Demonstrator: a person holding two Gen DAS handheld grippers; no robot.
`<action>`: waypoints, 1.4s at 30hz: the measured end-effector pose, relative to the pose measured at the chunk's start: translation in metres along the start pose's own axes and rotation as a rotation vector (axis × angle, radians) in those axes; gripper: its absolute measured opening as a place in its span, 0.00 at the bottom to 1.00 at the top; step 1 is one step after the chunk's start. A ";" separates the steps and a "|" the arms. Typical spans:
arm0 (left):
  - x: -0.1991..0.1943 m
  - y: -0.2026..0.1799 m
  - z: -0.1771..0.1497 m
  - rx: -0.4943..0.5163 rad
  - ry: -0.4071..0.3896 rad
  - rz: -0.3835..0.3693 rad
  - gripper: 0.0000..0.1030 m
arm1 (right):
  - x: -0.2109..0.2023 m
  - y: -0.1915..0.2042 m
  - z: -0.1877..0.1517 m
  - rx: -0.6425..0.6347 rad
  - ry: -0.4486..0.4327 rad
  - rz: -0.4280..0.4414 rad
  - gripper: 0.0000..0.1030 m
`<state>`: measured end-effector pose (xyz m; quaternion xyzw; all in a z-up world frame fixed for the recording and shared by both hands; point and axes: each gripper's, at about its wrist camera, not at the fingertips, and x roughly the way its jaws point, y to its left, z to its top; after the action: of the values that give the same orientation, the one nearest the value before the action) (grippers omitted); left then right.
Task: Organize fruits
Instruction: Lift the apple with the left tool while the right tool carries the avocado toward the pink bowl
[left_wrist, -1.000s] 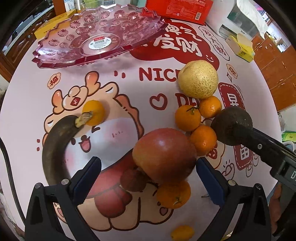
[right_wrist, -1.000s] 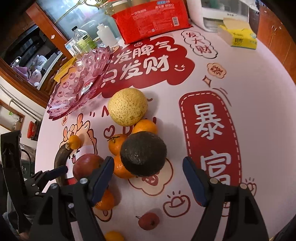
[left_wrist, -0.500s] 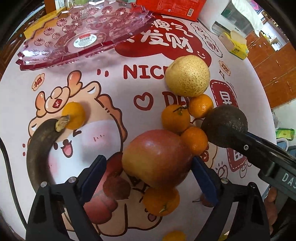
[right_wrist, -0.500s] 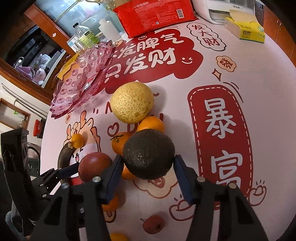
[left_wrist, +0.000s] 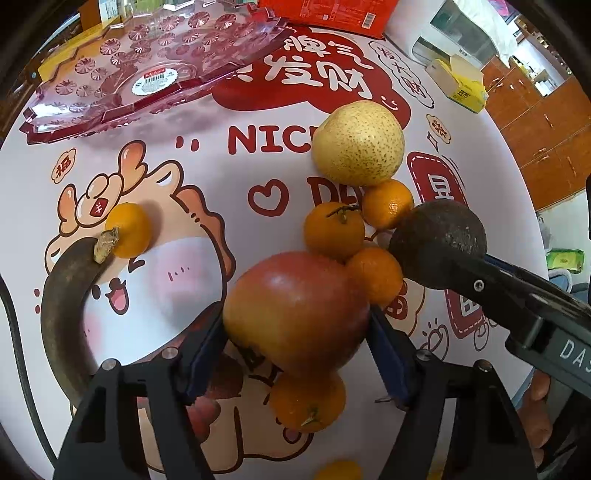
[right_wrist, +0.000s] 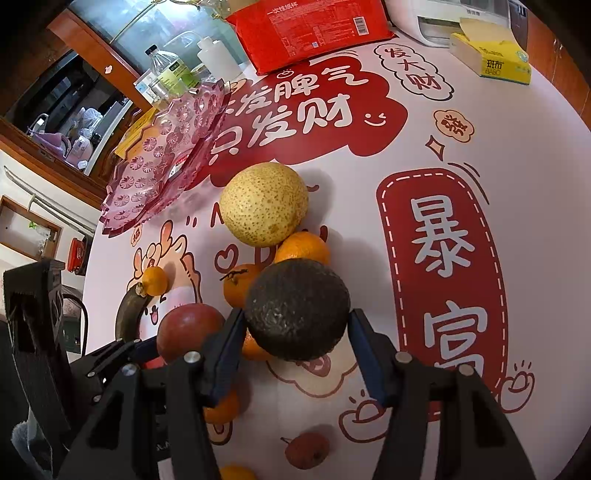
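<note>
Right now both grippers have a fruit between their blue pads. The left gripper (left_wrist: 297, 350) straddles a big red apple (left_wrist: 295, 314); its jaws are closing, and the pads lie against the apple's flanks on both sides. The right gripper (right_wrist: 295, 343) is clamped on a dark, rough-skinned avocado (right_wrist: 297, 308) — both pads press its sides, and from the left wrist view the avocado (left_wrist: 437, 243) sits at the tip of that black arm, just right of the orange cluster.

Three small oranges (left_wrist: 334, 230) are bunched between the apple and a yellow speckled pear (left_wrist: 356, 142), which touches the uppermost of them. Another orange (left_wrist: 308, 400) peeks out below the apple. Off to the left, a lone orange (left_wrist: 129, 230) sits against the stem of a blackened banana (left_wrist: 61, 314) (curved, lying flat on the cloth).

The pink faceted fruit tray (left_wrist: 110, 74) stands at the far left of the printed tablecloth (left_wrist: 207, 177), well apart from the fruit. A red packet (right_wrist: 310, 29) and a yellow tissue box (right_wrist: 495, 62) lie at the far edge. A small red fruit (right_wrist: 306, 450) lies near the right gripper.
</note>
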<state>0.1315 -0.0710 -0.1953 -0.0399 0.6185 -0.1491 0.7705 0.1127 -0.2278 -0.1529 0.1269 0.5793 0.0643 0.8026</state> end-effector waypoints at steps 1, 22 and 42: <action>0.000 -0.001 -0.001 0.004 -0.003 0.005 0.69 | 0.000 0.000 0.000 -0.001 0.000 0.002 0.55; -0.106 0.024 -0.022 -0.059 -0.172 0.087 0.69 | -0.038 0.020 -0.014 -0.103 -0.079 0.016 0.52; -0.252 0.124 0.068 0.086 -0.379 0.182 0.69 | -0.126 0.150 0.052 -0.189 -0.337 -0.014 0.52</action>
<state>0.1713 0.1092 0.0268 0.0218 0.4566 -0.0950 0.8843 0.1276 -0.1223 0.0196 0.0559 0.4290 0.0906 0.8970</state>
